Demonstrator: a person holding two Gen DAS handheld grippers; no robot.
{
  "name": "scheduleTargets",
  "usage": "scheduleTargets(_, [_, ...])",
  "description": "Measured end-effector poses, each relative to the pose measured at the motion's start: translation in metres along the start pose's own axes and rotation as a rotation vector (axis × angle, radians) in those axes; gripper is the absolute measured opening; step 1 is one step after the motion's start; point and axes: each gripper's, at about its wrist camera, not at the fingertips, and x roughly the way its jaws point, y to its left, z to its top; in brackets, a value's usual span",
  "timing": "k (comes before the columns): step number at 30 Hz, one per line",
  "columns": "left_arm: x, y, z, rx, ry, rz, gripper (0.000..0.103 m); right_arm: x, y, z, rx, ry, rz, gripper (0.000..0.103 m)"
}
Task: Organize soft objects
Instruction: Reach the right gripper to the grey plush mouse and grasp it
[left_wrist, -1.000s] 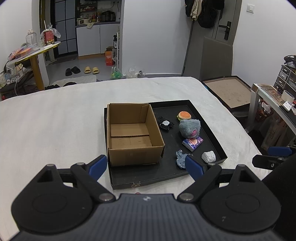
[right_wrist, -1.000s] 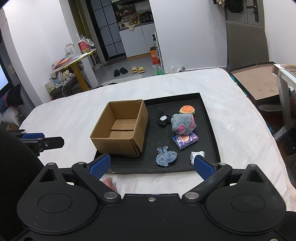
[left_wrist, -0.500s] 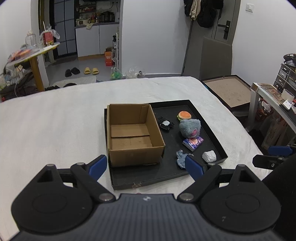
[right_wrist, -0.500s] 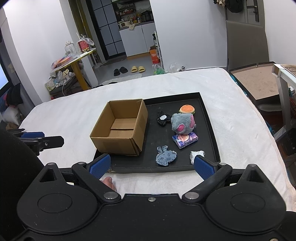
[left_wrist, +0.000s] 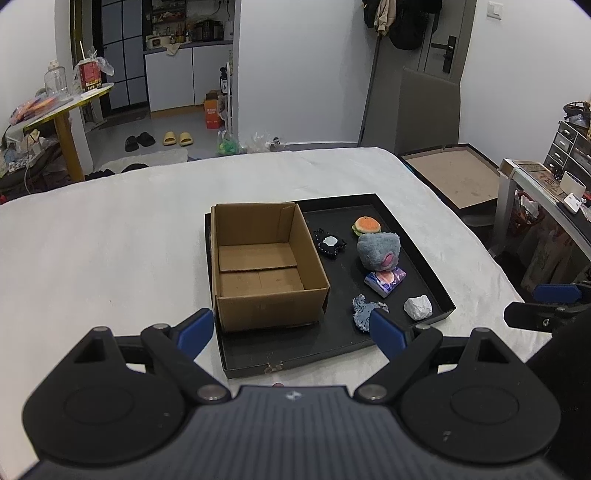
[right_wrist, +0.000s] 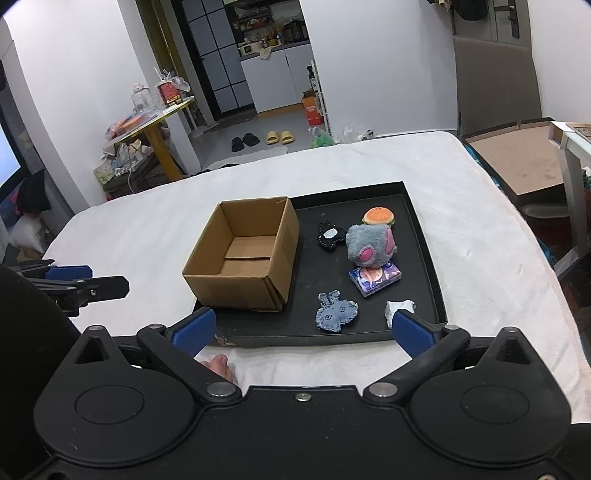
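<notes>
A black tray (left_wrist: 332, 350) (right_wrist: 424, 251) lies on a white-covered table. An open, empty cardboard box (left_wrist: 266, 266) (right_wrist: 243, 254) stands in its left half. To its right lie a burger plush (left_wrist: 366, 225) (right_wrist: 378, 216), a black-and-white plush (left_wrist: 329, 243) (right_wrist: 330, 236), a grey fuzzy plush (left_wrist: 378, 250) (right_wrist: 369, 245), a purple tissue pack (left_wrist: 386, 280) (right_wrist: 375, 278), a blue denim bunny (left_wrist: 364, 310) (right_wrist: 336, 312) and a white crumpled lump (left_wrist: 417, 307) (right_wrist: 398, 306). My left gripper (left_wrist: 291, 330) and right gripper (right_wrist: 303, 328) are both open and empty, held before the tray's near edge.
The white table (left_wrist: 92, 240) spreads wide to the left and beyond the tray. A second tray with a brown floor (left_wrist: 454, 177) lies past the right edge. A desk with drawers (left_wrist: 546, 184) stands at the right, a yellow side table (left_wrist: 62, 107) at the back left.
</notes>
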Motion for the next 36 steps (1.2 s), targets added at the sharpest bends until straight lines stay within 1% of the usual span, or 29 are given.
scheduleTargets(8, [0.011, 0.010, 0.004, -0.022, 0.025, -0.003, 0.090, 0.011, -0.001, 0.003, -0.008, 0.019, 0.013, 0.103])
scheduleTargets(14, [0.025, 0.024, 0.008, -0.044, 0.040, 0.019, 0.090, 0.024, -0.003, 0.005, -0.008, 0.037, 0.002, 0.103])
scheduleTargets(36, [0.096, 0.059, 0.027, -0.133, 0.129, 0.112, 0.090, 0.098, -0.043, 0.027, 0.031, 0.117, -0.071, 0.103])
